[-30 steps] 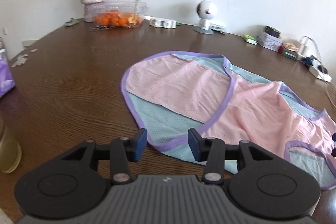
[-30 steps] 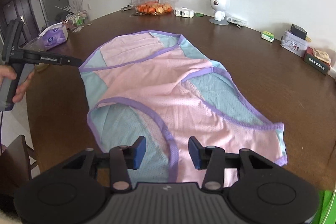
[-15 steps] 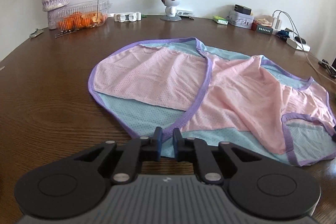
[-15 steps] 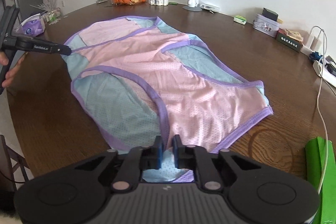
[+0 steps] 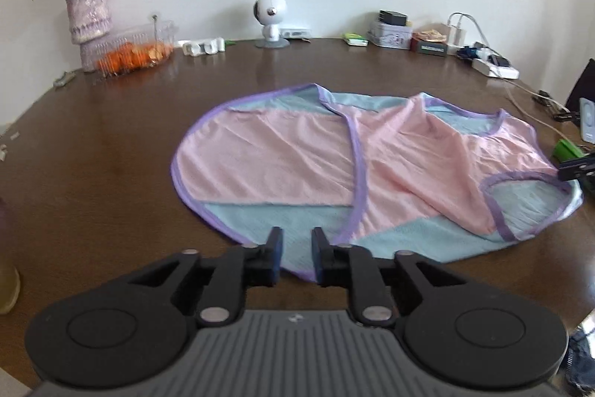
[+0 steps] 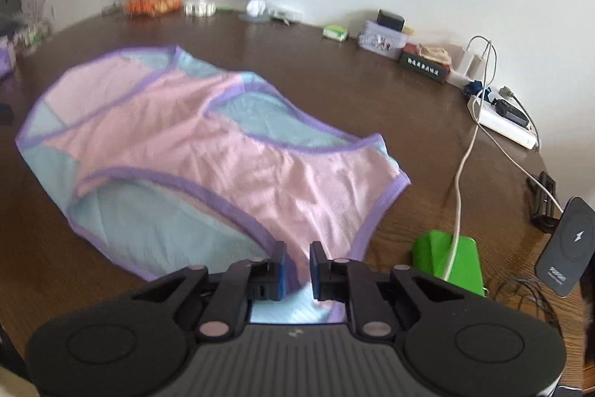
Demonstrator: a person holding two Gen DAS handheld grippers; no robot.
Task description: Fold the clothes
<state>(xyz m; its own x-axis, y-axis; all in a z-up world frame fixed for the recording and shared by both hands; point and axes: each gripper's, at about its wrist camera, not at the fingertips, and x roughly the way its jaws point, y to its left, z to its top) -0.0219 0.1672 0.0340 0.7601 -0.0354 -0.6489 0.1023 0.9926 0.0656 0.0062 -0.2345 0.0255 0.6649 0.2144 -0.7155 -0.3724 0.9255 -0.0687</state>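
Note:
A pink and light-blue mesh garment (image 5: 297, 159) with purple trim lies spread flat on the brown wooden table (image 5: 111, 144). My left gripper (image 5: 296, 248) hovers at its near hem, jaws opening, with the blue hem lying in the gap and neither pad pressing it. At the opposite end, my right gripper (image 6: 298, 263) sits over the pink corner of the garment (image 6: 230, 151); its jaws are opening by a narrow gap with fabric lying between the pads. The right gripper's tip (image 5: 569, 170) shows at the garment's far right edge in the left wrist view.
Along the wall stand a vase of flowers (image 5: 89, 13), a clear box of orange fruit (image 5: 135, 53), a white round camera (image 5: 270, 21) and small tins (image 5: 390, 32). A power strip (image 6: 502, 121) with cables, a green object (image 6: 446, 259) and a charger stand (image 6: 572, 248) crowd the right side.
Both grippers closed on the garment's hem half a second ago and now stand parted again. Both hands shifted sideways, and the garment lies stretched out flatter.

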